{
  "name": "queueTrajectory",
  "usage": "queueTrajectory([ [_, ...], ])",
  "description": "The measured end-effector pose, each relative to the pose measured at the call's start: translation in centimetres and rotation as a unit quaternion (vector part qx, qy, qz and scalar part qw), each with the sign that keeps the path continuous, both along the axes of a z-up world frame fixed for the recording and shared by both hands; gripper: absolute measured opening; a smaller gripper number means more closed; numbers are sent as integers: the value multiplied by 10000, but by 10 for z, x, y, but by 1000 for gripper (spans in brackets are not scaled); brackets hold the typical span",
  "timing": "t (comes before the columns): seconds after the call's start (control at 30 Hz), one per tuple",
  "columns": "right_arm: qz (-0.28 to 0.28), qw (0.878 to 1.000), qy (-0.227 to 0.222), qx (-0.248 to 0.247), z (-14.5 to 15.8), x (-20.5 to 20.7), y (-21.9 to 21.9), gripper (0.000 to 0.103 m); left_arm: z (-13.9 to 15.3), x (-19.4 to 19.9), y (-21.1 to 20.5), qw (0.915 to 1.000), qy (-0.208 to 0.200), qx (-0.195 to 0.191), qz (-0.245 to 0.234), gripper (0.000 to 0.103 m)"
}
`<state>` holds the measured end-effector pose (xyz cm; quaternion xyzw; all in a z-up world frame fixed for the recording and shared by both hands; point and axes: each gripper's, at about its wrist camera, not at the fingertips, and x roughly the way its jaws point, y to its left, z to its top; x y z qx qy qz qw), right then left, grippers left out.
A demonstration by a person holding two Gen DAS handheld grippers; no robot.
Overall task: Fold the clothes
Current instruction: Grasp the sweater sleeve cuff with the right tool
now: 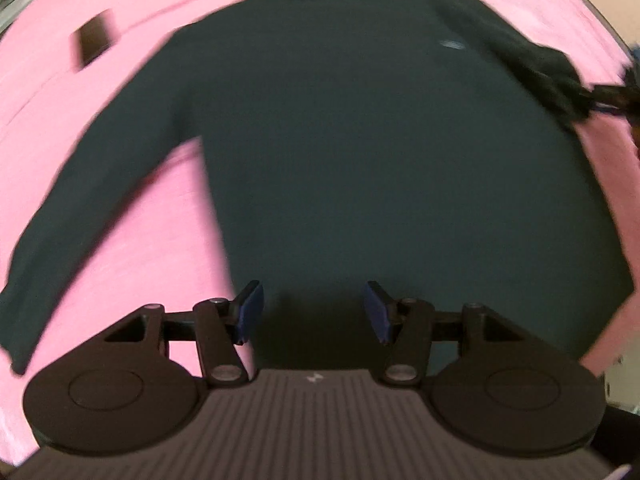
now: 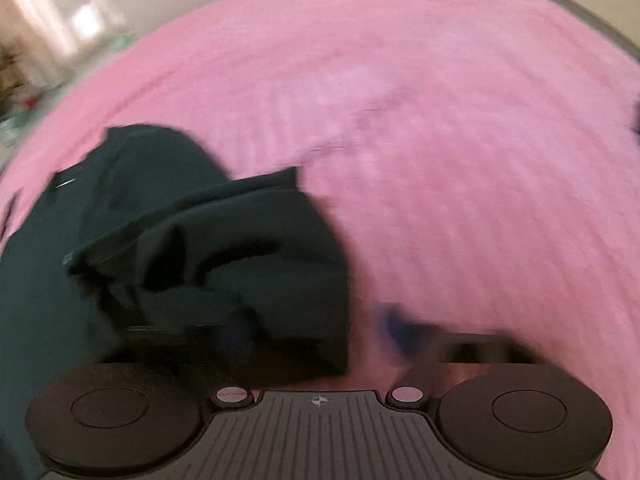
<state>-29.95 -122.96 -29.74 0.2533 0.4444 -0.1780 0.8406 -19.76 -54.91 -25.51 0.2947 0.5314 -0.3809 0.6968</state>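
Observation:
A dark green long-sleeved sweater [image 1: 360, 152] lies flat on a pink blanket [image 1: 152, 216], collar at the far end. My left gripper [image 1: 313, 312] hovers open over the sweater's hem, with only cloth below its blue pads. The left sleeve [image 1: 80, 236] stretches out diagonally. In the left wrist view, the right sleeve [image 1: 532, 68] runs up to my right gripper [image 1: 618, 96] at the frame's edge. In the right wrist view that sleeve [image 2: 224, 240] lies bunched on the body. My right gripper [image 2: 316, 330] is blurred, fingers wide apart, straddling the cloth's edge.
A small dark rectangular object [image 1: 94, 40] lies on the blanket beyond the left sleeve. Pink blanket [image 2: 460, 140] spreads wide to the right of the sweater. A pale floor with clutter [image 2: 24, 92] shows past the blanket's far left edge.

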Motion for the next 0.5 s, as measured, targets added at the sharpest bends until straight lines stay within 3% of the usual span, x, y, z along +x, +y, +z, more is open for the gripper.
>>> queueTrajectory([
  [0.13,-247,9981,-531,-201,36,-35,-9,9,14,-32,-48,9978,-103,-69,-654,52],
  [0.3,-898,9902,-364,-1004,65,-101,-17,10,25,-45,-80,9938,-217,-201,-1068,55],
  [0.4,-1265,9870,-265,-956,70,-135,-23,11,27,-47,-86,9936,-170,-263,-1088,56],
  [0.47,-1361,9889,-270,-529,64,-143,-23,40,23,-48,-89,9929,-128,-251,-1151,56],
  [0.5,-1290,9903,-326,-410,63,-141,-18,75,21,-49,-90,9927,-103,-230,-1183,56],
])
